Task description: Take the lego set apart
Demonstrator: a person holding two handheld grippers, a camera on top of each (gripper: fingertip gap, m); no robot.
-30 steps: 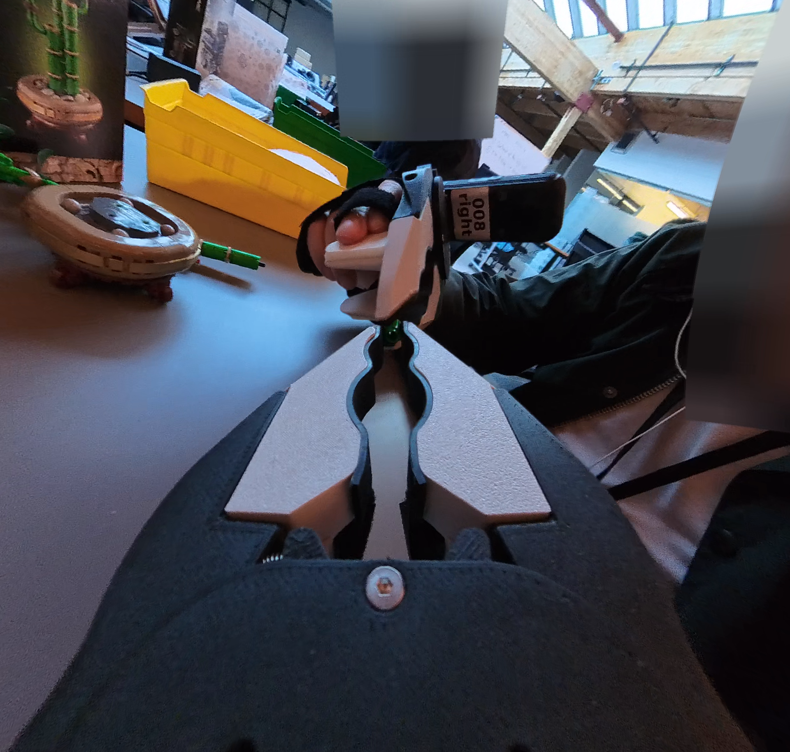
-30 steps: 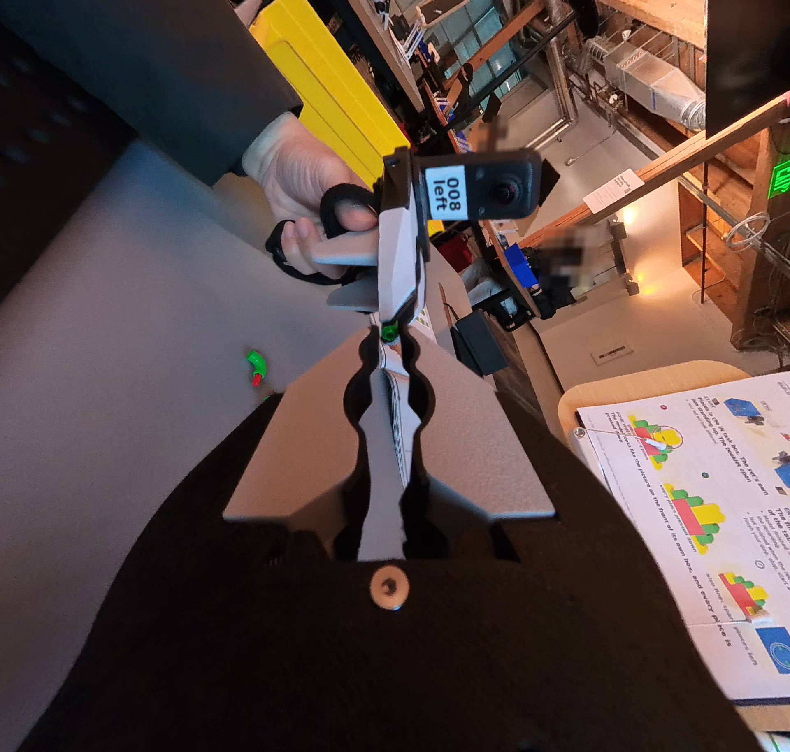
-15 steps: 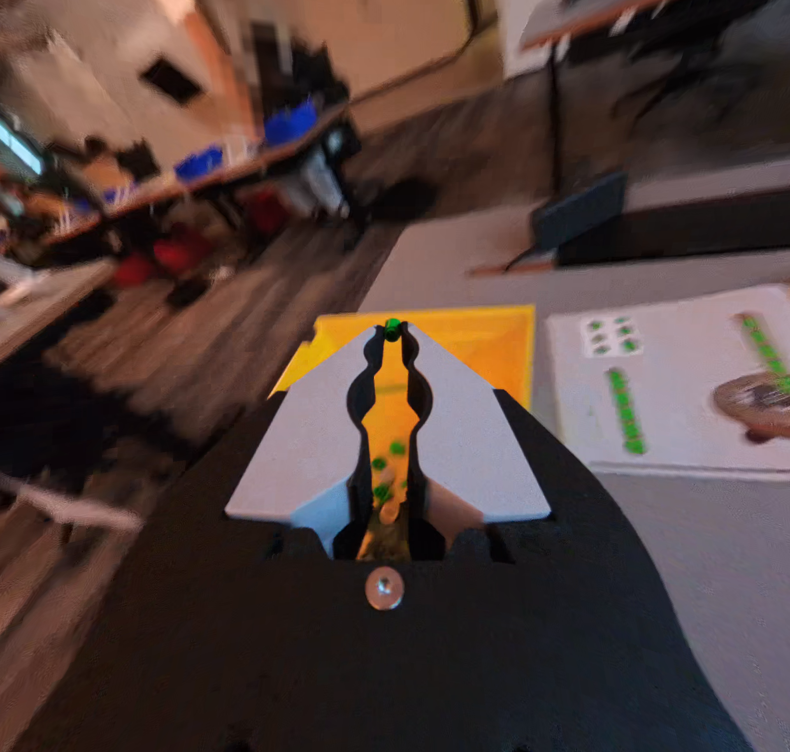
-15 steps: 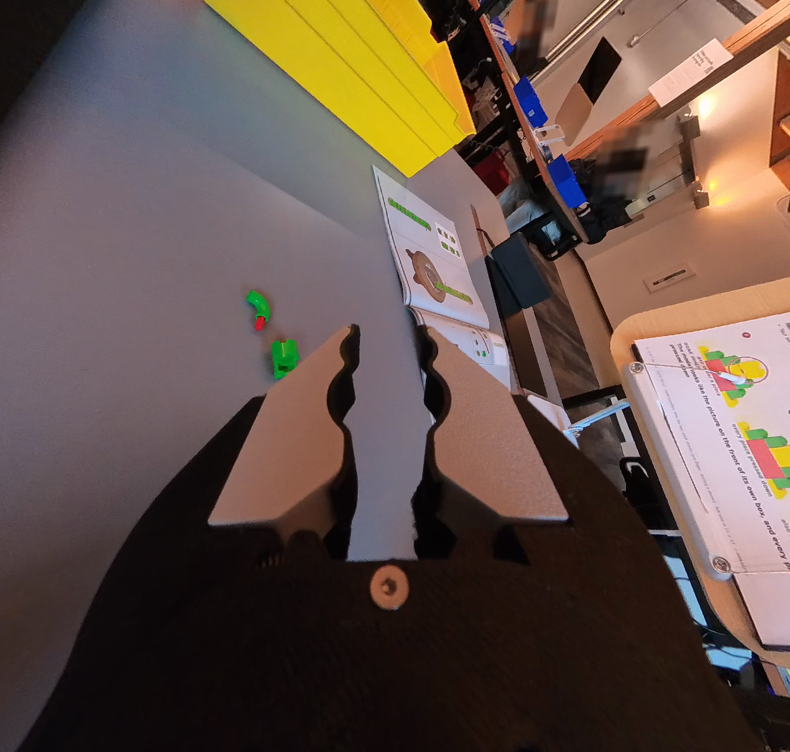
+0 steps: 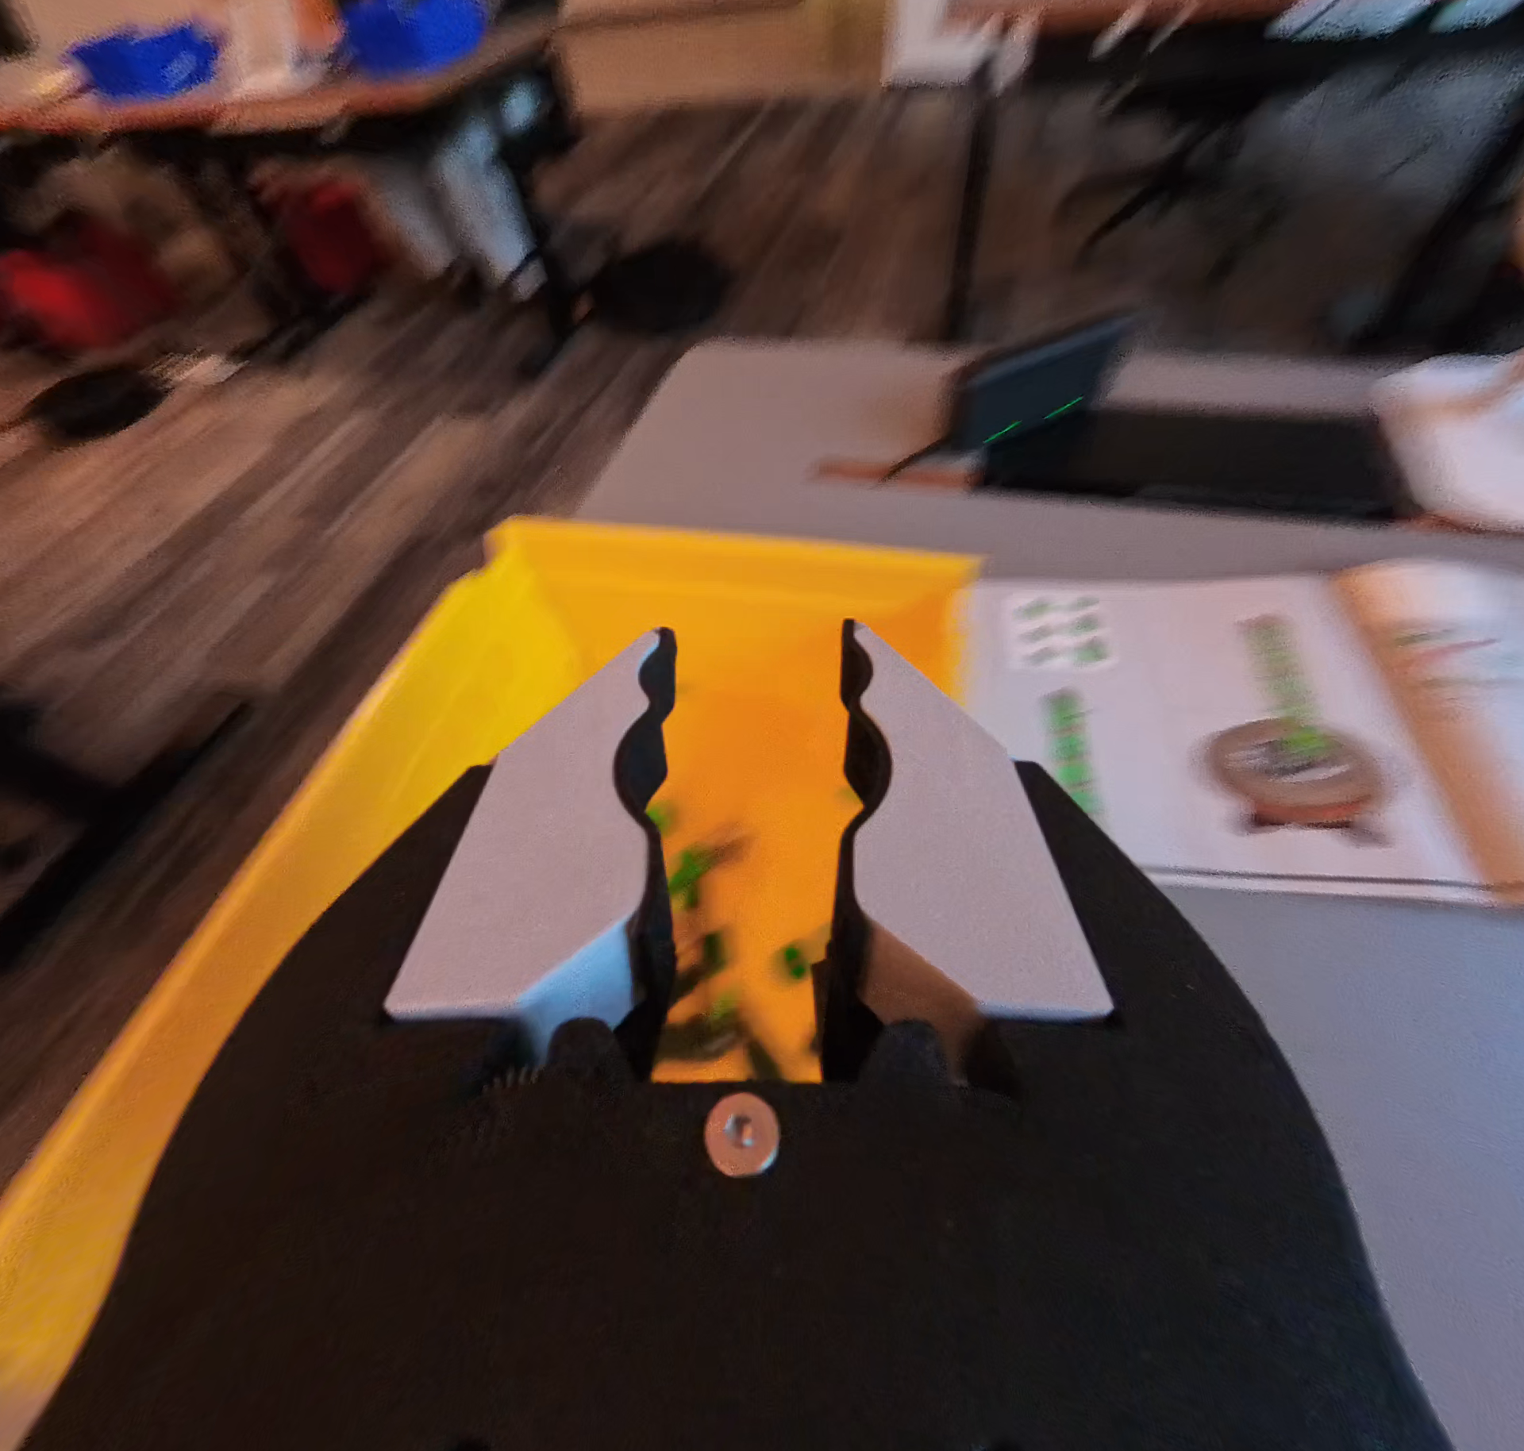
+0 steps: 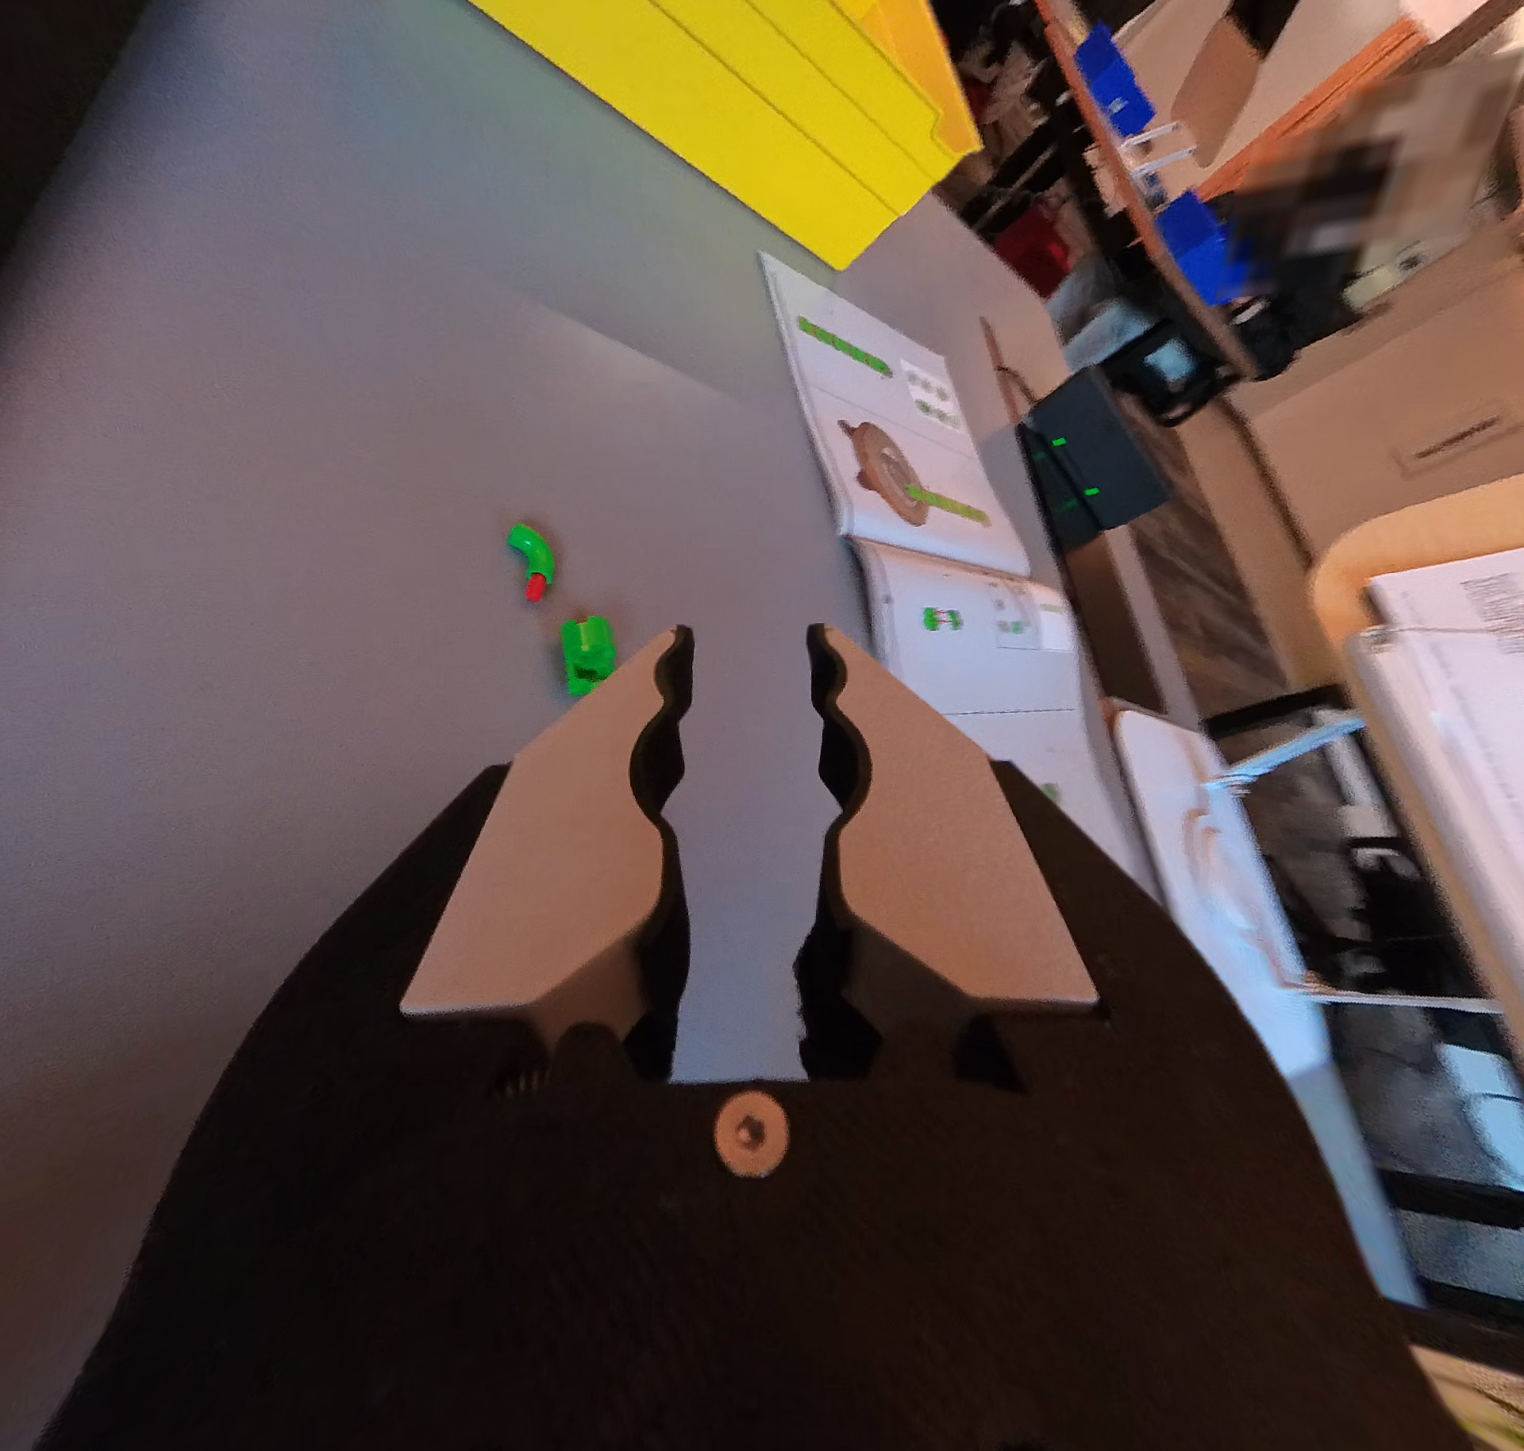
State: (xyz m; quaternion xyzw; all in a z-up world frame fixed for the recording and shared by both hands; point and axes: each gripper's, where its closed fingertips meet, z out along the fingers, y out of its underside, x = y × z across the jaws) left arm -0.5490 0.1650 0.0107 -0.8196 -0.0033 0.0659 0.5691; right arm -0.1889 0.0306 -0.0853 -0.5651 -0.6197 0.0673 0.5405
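Left gripper (image 5: 754,636) — agape over yellow bin (image 5: 462,669)

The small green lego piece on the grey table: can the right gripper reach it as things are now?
Probably yes. The right gripper is open and empty, and the green lego piece lies uncovered just beside its left fingertip, with bare table around it.

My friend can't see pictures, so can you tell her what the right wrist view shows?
The open right gripper points down at a grey table, holding nothing. Two small green lego pieces lie just left of its fingertips, one with a red tip. Farther off are a yellow bin and an open booklet.
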